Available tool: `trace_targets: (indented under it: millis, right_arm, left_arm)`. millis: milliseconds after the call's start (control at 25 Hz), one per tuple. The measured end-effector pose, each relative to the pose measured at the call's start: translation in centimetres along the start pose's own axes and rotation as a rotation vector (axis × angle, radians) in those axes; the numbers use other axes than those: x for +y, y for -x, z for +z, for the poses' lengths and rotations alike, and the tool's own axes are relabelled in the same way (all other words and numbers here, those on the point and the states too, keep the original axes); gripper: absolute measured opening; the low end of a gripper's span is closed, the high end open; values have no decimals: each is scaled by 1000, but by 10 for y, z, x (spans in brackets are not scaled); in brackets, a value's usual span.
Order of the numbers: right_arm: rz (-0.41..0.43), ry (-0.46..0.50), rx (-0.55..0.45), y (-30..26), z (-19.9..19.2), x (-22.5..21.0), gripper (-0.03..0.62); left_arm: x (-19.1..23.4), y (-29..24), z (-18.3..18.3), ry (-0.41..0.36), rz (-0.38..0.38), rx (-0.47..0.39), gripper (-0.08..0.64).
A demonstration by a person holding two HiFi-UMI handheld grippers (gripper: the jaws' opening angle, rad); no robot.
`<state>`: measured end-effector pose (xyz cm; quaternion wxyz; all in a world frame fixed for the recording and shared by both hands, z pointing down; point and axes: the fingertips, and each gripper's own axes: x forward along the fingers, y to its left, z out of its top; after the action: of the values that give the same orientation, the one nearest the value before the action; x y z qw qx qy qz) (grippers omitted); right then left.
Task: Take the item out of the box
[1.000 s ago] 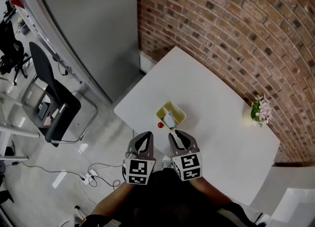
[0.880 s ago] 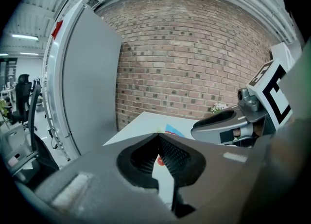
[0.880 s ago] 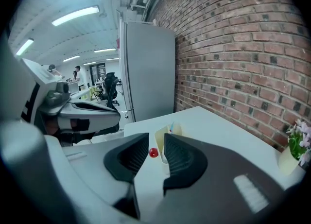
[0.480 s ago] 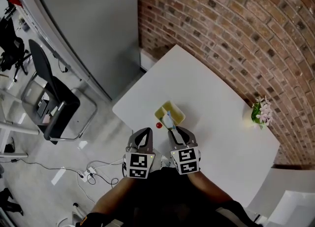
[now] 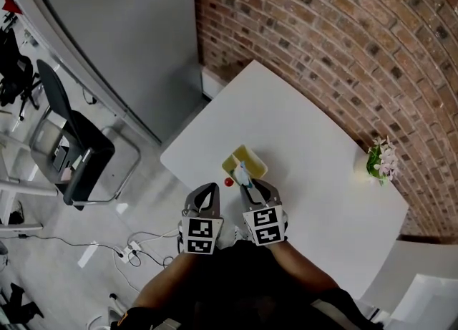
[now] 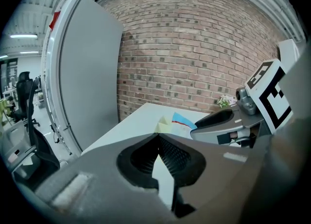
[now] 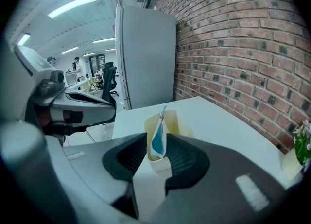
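A small yellow box (image 5: 237,159) sits near the front left edge of the white table (image 5: 308,135). A white and blue packet (image 7: 158,138) stands upright in it, leaning on the near wall. My right gripper (image 7: 157,151) reaches to the box (image 7: 174,120); its jaws are opening, one on each side of the packet, and the pads do not press on it. My left gripper (image 6: 158,139) hangs just left of the box with its tips together and nothing in them. In the head view the right gripper (image 5: 250,188) touches the packet (image 5: 243,174); the left gripper (image 5: 208,194) is off the table's edge.
A tiny red thing (image 5: 228,182) lies on the table by the box's left corner. A potted plant (image 5: 378,159) stands at the right edge by the brick wall. On the floor at left are a black chair (image 5: 75,146) and cables (image 5: 132,239).
Both grippers have moved forward to the box. The right gripper's jaws have spread and now stand on either side of the packet.
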<state>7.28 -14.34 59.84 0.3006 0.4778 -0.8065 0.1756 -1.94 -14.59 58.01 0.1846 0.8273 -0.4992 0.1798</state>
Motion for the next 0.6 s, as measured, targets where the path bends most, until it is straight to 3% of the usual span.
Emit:
trace_targets:
  millis: [600]
  right_arm:
    - [-39, 15, 48, -20, -14, -15, 21]
  left_arm:
    - [-4, -16, -2, -27, -35, 44, 5]
